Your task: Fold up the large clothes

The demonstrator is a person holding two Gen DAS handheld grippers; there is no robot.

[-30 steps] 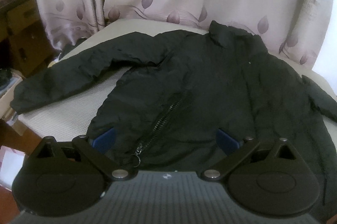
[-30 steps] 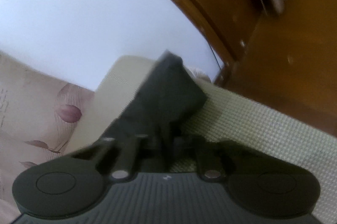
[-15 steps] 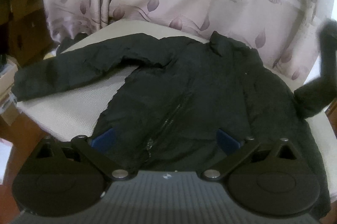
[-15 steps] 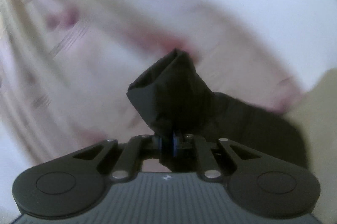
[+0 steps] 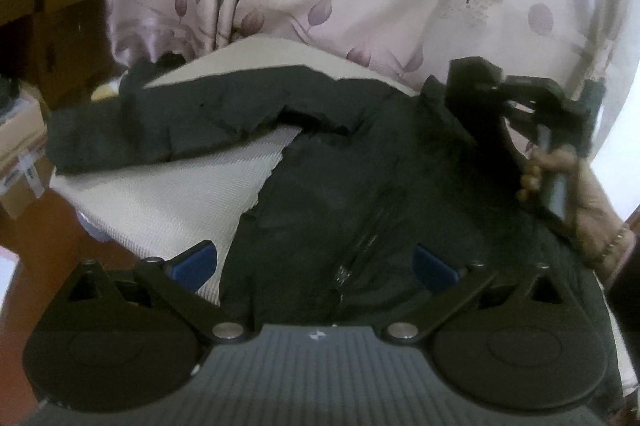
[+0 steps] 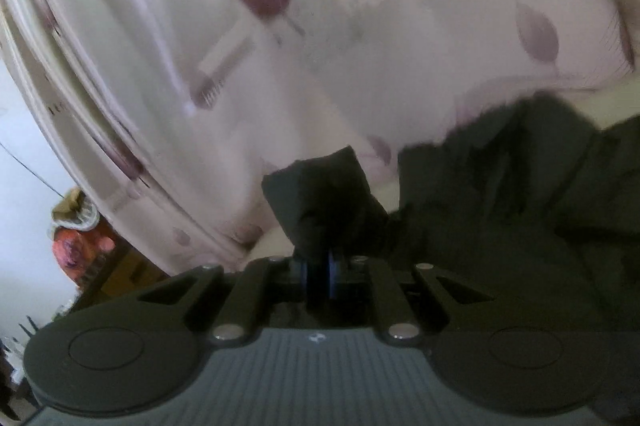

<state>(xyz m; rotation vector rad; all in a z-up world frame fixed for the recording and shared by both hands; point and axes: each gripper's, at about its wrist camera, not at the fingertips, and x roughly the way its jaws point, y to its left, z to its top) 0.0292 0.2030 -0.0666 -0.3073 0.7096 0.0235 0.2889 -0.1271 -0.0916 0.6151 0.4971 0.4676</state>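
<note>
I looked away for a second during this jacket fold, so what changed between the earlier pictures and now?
The right gripper, shut on the sleeve cuff throughout, swung that sleeve up off the bed's edge and in over the jacket; it now shows in the left wrist view, held by a hand. The left gripper stayed open over the hem. The other sleeve still lies outstretched.

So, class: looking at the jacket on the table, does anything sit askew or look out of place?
Yes. The black jacket lies lopsided: one sleeve stretches flat, its cuff at the table's edge, while the other sleeve's cuff is pinched in the shut right gripper, raised off the table. The left gripper is open.
</note>
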